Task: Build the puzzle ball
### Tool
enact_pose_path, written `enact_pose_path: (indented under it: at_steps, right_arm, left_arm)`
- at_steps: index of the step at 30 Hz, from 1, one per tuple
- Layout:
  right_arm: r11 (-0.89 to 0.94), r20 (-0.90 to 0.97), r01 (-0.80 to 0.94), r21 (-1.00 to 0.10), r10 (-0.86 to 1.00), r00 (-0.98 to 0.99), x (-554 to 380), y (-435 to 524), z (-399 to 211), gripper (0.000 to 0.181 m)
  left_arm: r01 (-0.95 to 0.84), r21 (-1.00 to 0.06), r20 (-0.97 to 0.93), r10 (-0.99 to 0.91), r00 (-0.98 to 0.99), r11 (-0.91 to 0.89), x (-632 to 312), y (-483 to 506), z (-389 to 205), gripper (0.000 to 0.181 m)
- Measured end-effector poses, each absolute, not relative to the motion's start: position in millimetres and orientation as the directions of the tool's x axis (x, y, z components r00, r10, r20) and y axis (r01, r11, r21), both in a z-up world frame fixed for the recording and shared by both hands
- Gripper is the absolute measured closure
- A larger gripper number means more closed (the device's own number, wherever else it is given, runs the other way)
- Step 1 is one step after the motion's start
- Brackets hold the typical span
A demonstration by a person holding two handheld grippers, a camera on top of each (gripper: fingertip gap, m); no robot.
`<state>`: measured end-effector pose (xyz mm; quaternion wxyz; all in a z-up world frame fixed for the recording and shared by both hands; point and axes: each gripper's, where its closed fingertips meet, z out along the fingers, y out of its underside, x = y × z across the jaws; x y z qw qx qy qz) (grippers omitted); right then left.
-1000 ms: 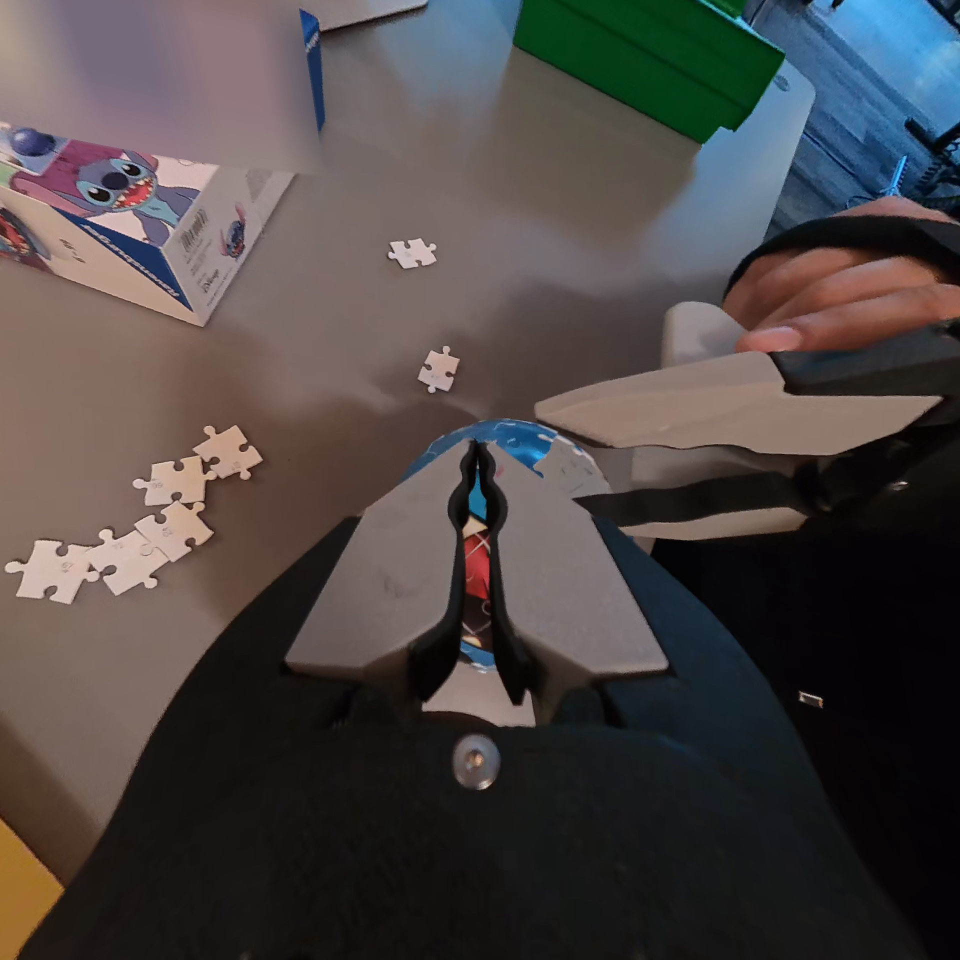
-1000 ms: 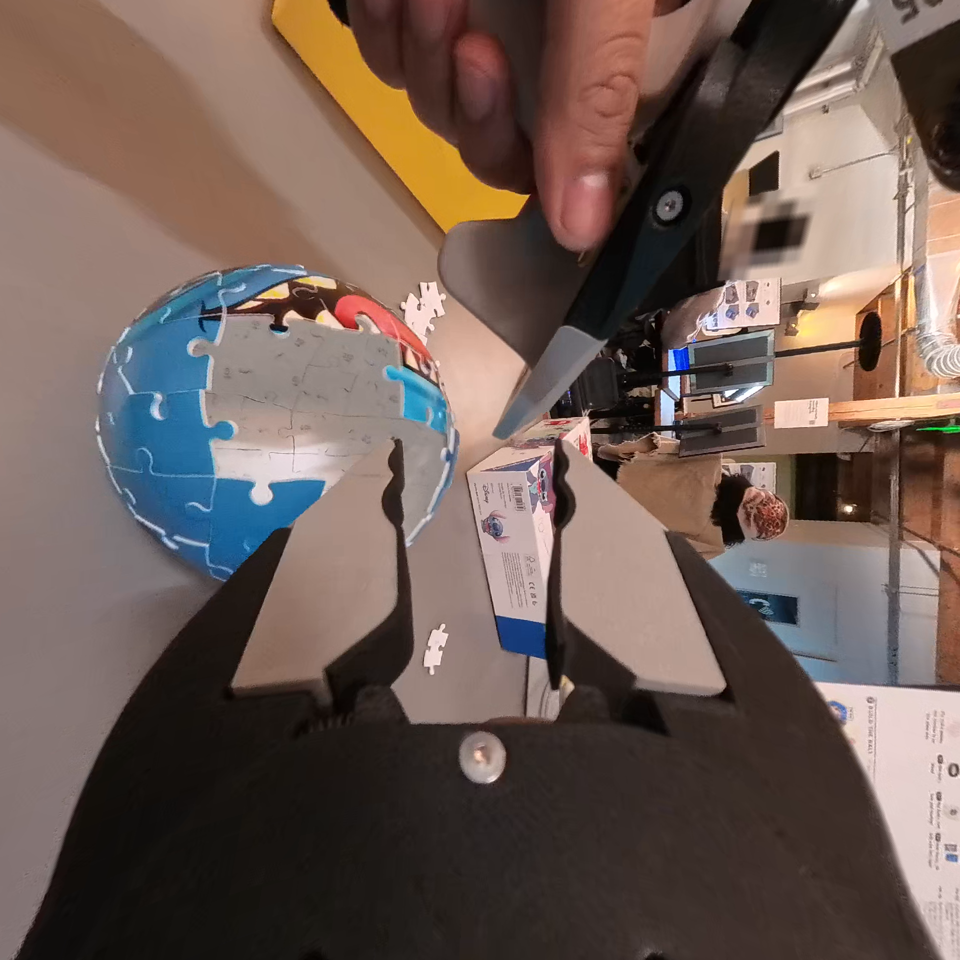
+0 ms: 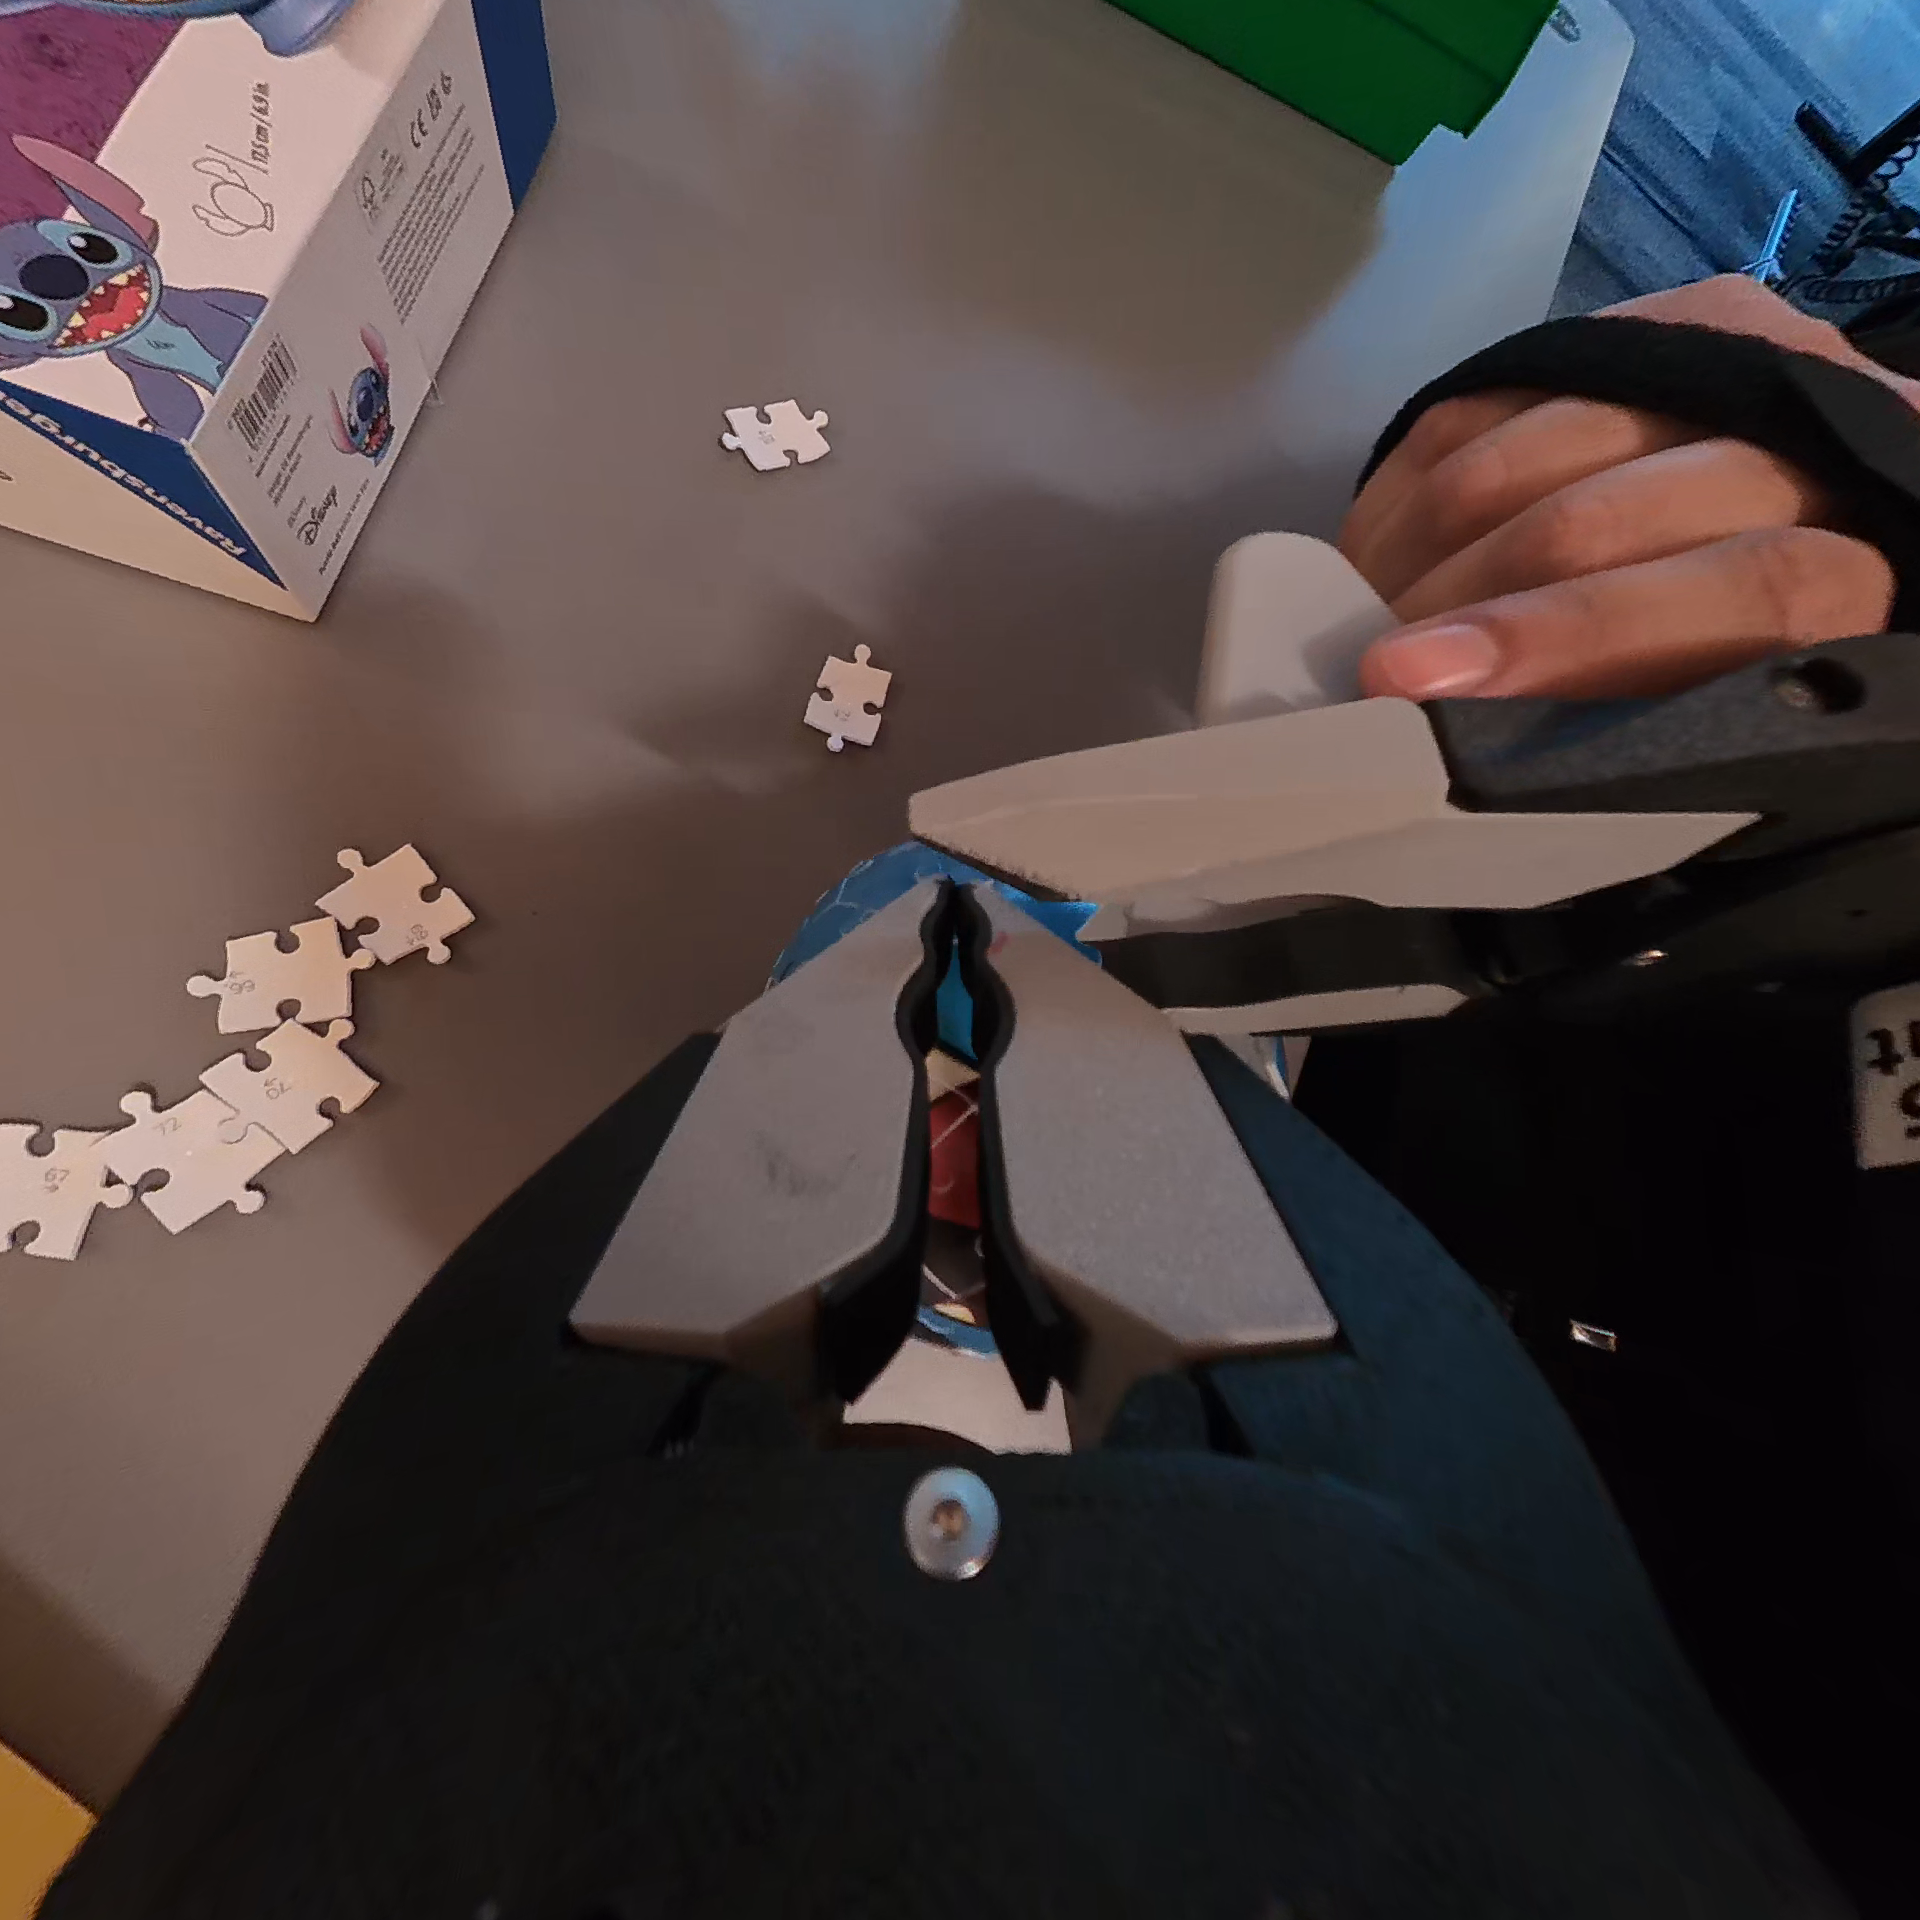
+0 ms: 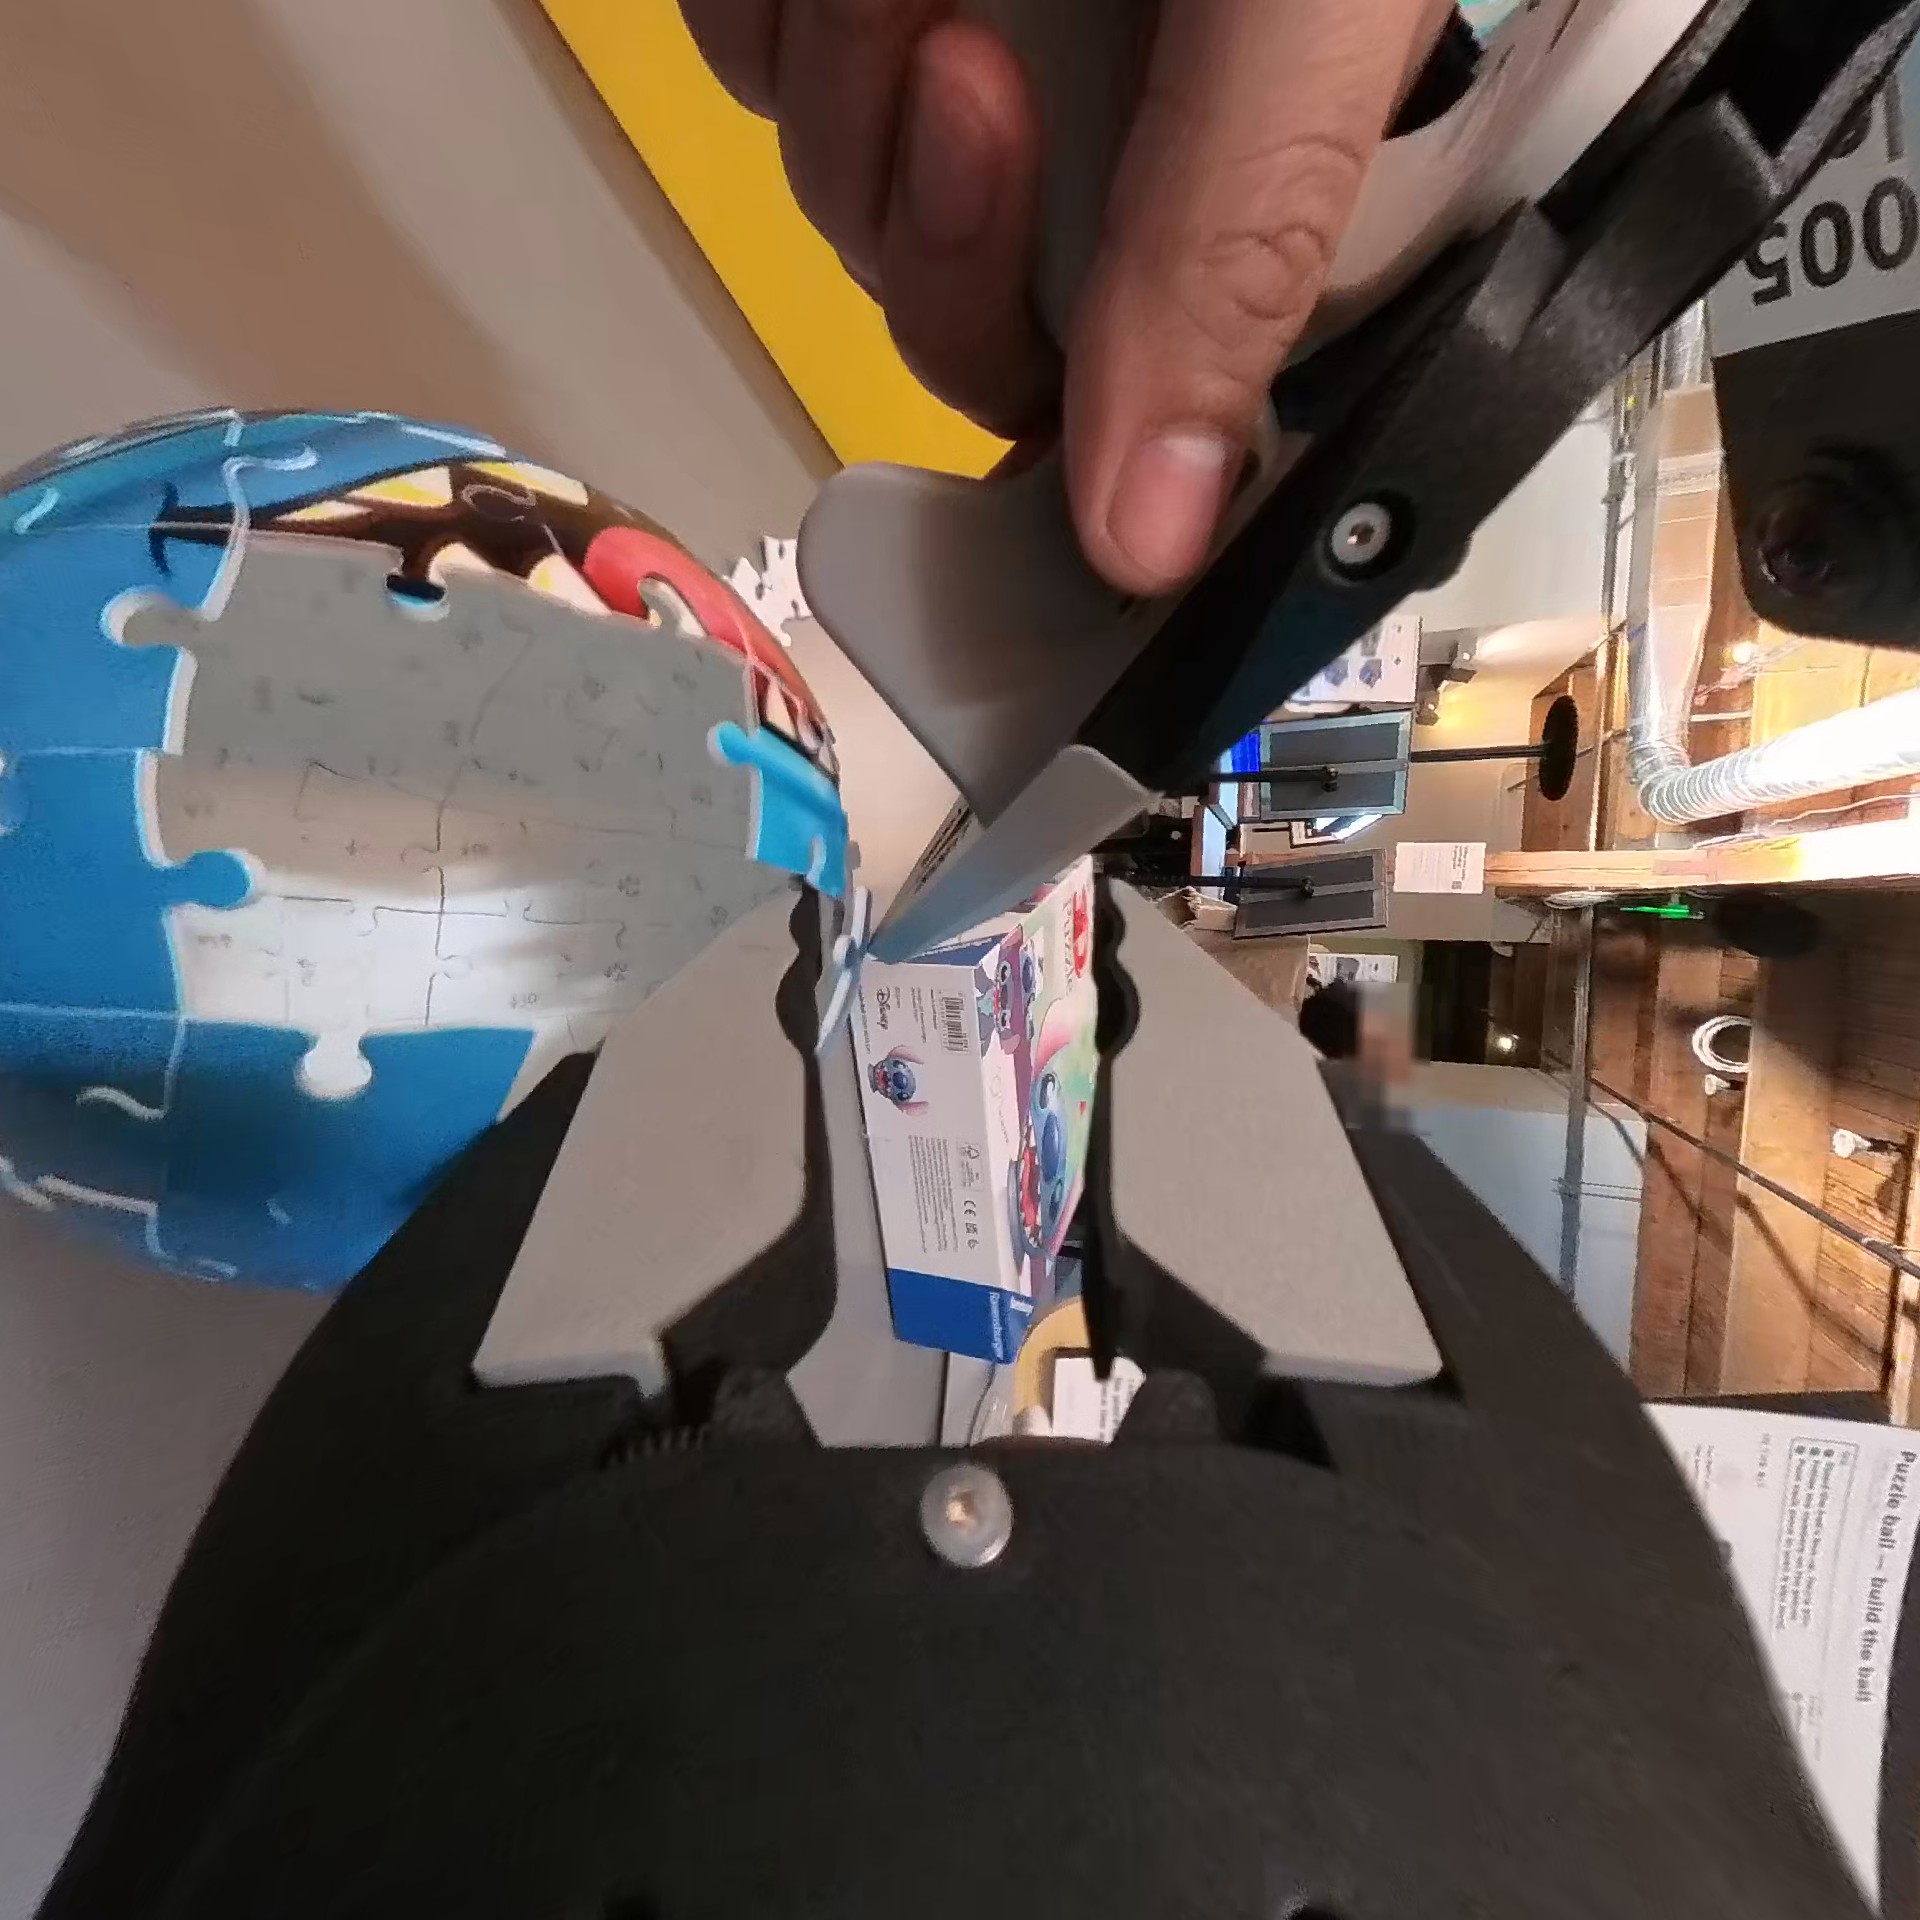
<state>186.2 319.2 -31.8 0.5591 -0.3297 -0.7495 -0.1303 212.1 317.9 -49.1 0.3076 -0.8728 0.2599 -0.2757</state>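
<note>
A partly built puzzle ball (image 4: pixel 312 852), blue with a grey unprinted patch, is seen at nine o'clock in the right wrist view, resting on a grey table (image 3: pixel 727 208). The left gripper (image 3: pixel 951 904) is closed at its tips on the ball's open edge, where a blue piece (image 4: pixel 844 966) is pinched. The right gripper (image 4: pixel 951 935) is held apart, its fingers spread with nothing between them; one finger lies against the ball. In the left wrist view, loose white pieces (image 3: pixel 281 1039) are scattered at nine o'clock, two more (image 3: pixel 847 698) at twelve, and a printed puzzle box (image 3: pixel 260 281) at eleven.
</note>
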Motion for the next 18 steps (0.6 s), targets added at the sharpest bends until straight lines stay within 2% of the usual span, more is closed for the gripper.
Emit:
enact_pose_path:
  at_steps: [18]
  right_arm:
    - [0.79,0.95,0.599,-0.132,0.274,-0.151,184.4,316.1,-27.9,0.136]
  left_arm:
    - [-0.282,-0.679,0.328,-0.624,0.709,-0.678,212.0,316.9,-49.3,0.181]
